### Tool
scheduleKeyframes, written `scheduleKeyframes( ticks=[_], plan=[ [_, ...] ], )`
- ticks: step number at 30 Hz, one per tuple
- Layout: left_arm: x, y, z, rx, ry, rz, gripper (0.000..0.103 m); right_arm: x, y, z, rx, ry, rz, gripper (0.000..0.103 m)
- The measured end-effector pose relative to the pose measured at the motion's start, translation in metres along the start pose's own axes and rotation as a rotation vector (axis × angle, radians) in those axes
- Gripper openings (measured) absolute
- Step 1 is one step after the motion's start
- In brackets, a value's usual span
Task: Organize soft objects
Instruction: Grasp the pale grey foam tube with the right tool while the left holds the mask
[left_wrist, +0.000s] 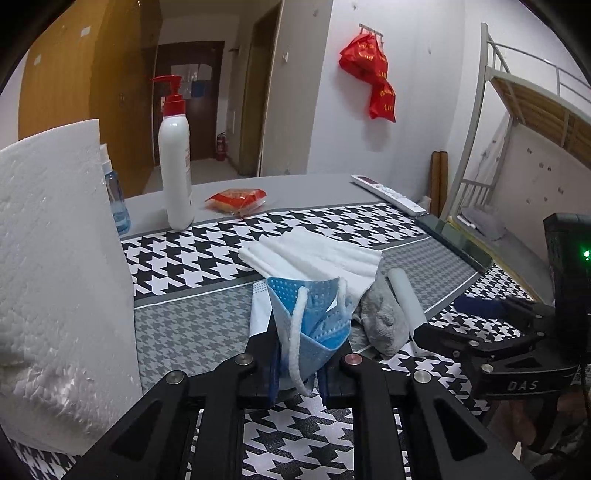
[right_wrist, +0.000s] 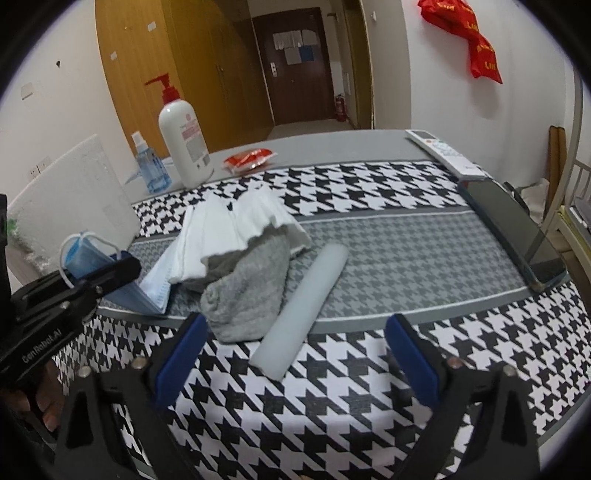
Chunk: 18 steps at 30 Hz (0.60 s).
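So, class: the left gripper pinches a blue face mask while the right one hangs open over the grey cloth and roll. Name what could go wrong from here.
1. The left gripper pinches the mask by a bunched edge; its ear loop dangles and could snag.
2. A second mask lies tucked under the white towel; lifting it may drag the pile.
3. The right gripper is open around the roll, which may roll away, and the grey cloth beside it could get caught.
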<state>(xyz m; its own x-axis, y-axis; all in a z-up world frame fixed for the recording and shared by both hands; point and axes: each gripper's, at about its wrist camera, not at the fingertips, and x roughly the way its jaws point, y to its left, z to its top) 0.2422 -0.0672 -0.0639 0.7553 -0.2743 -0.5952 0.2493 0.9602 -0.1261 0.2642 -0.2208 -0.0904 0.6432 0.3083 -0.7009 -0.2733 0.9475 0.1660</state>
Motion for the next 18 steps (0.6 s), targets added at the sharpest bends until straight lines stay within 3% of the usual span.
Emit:
scheduleKeyframes(
  ticks=[4,10,13,18],
  plan=[
    [-0.004,-0.002,-0.001,0.007,-0.014,-0.012,0.017,0.004,-0.002,-0.006,0.013,0.035,-0.004,0.071],
    [-0.007,-0.002,-0.001,0.009,-0.032,-0.009,0.017,0.003,0.0,-0.009,0.004,0.043,-0.027,0.055],
    [-0.009,-0.004,-0.002,0.02,-0.038,-0.002,0.017,0.003,0.005,-0.01,-0.007,0.05,-0.026,0.053],
    [-0.011,-0.002,-0.004,0.008,-0.047,0.003,0.017,0.007,0.018,-0.01,-0.045,0.062,-0.099,0.053]
  ],
)
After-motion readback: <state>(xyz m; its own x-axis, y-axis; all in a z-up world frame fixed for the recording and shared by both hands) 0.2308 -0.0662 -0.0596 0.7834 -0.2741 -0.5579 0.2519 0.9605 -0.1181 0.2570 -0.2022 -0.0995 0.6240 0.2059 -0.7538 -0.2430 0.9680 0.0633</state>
